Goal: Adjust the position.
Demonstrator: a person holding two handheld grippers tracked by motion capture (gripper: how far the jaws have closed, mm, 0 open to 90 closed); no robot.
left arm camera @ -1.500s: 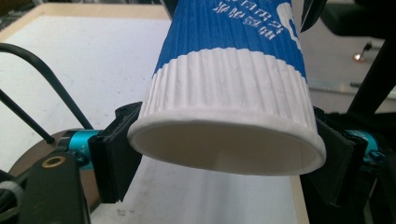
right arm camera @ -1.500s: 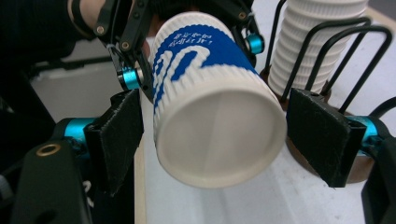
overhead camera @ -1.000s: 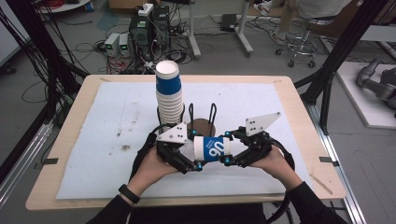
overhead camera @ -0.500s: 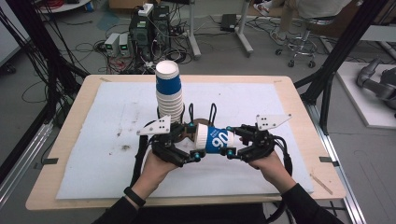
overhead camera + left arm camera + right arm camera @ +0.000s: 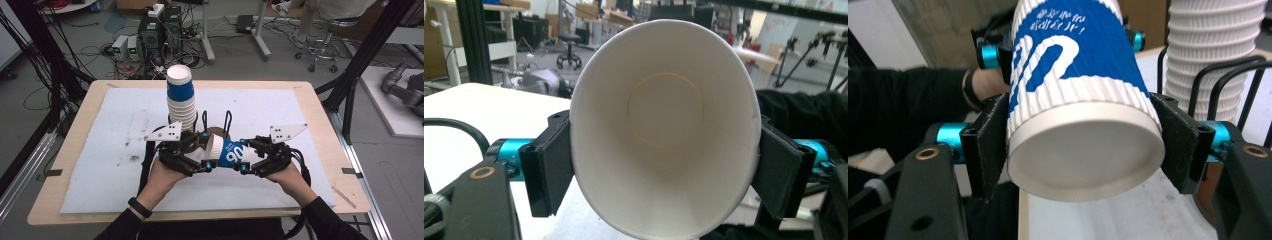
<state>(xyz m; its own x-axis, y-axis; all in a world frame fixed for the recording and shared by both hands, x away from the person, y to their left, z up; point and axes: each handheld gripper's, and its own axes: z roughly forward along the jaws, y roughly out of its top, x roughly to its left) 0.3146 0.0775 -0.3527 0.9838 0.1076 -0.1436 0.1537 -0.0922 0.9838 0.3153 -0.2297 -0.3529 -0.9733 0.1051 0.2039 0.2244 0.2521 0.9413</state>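
On the left side of the pale wooden table (image 5: 65,165), covered by a white mat (image 5: 100,150), the person's left hand (image 5: 162,177) brings the left gripper (image 5: 197,161) up to the open mouth of a blue-and-white ribbed paper cup (image 5: 227,152) held on its side above the mat. In the left gripper view the cup's white inside (image 5: 664,130) faces the camera, and both black jaws sit against the rim, one on each side; they have just been closing in, with the cup between them, and now press on it. Just behind the left gripper stands a tall stack of the same ribbed paper cups (image 5: 181,97), upright in a black wire holder (image 5: 227,122) on a brown base. To the right, the right gripper (image 5: 248,161), in the person's right hand (image 5: 290,175), clamps the cup near its base; the right gripper view shows the round white bottom (image 5: 1083,150) squeezed between the two black pads (image 5: 990,145). The cup bridges both grippers, near the table's front edge.
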